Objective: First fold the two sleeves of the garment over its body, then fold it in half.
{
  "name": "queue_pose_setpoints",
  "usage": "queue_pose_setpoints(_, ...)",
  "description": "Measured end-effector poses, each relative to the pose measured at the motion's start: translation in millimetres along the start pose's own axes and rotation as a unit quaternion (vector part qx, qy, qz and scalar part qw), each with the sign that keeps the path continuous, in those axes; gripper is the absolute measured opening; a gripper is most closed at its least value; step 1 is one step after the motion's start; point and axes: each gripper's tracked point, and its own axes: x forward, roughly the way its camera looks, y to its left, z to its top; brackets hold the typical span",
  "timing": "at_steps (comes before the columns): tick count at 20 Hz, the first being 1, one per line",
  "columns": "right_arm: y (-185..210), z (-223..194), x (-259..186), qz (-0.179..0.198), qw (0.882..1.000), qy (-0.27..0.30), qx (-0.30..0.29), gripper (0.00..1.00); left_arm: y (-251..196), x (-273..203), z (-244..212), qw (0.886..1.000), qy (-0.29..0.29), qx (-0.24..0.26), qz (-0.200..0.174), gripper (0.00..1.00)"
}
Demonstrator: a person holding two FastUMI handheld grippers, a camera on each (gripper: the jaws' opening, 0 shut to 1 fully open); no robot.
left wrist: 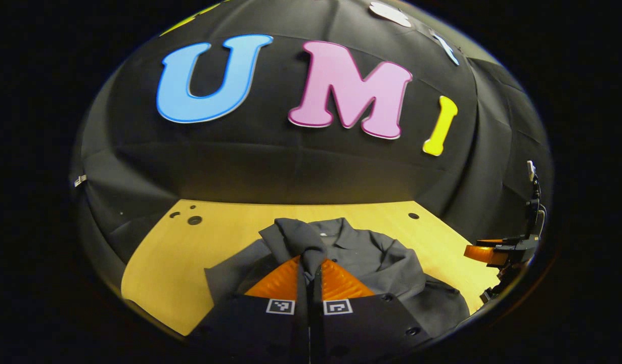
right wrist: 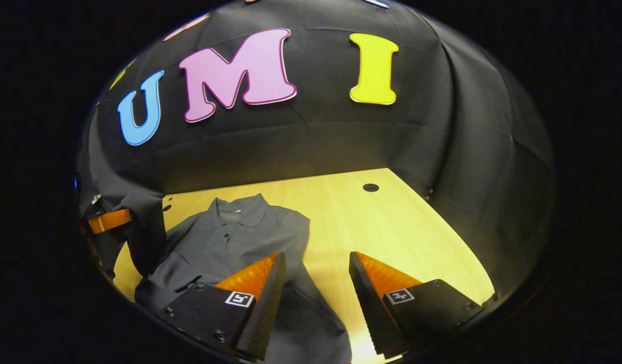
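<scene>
A dark grey collared shirt (left wrist: 387, 258) lies face up on the wooden table (left wrist: 189, 253). My left gripper (left wrist: 311, 264) is shut on one sleeve (left wrist: 296, 237), which is bunched and raised above the shirt's body. In the right gripper view that lifted sleeve (right wrist: 144, 227) hangs at the far left from the left gripper (right wrist: 108, 220), and the shirt (right wrist: 230, 237) spreads beside it. My right gripper (right wrist: 315, 265) stands open above the shirt's other side, one finger over fabric, one over bare table (right wrist: 366, 217), nothing between them. It also appears far right in the left gripper view (left wrist: 485, 253).
The black cloth wall closes in the table on the far and lateral sides. Small round holes (left wrist: 194, 220) (right wrist: 370, 187) mark the table's back corners. Bare wood lies on the outer side of each gripper's view.
</scene>
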Motion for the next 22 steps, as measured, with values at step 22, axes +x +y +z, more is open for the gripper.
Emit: queue_pose_setpoints(22, -53.4, -29.5, 59.9, 0.021, 0.998, 0.057, 0.008, 0.79, -101.2, 92.7, -144.2, 0.99, 0.133, 0.038, -0.038, 0.2)
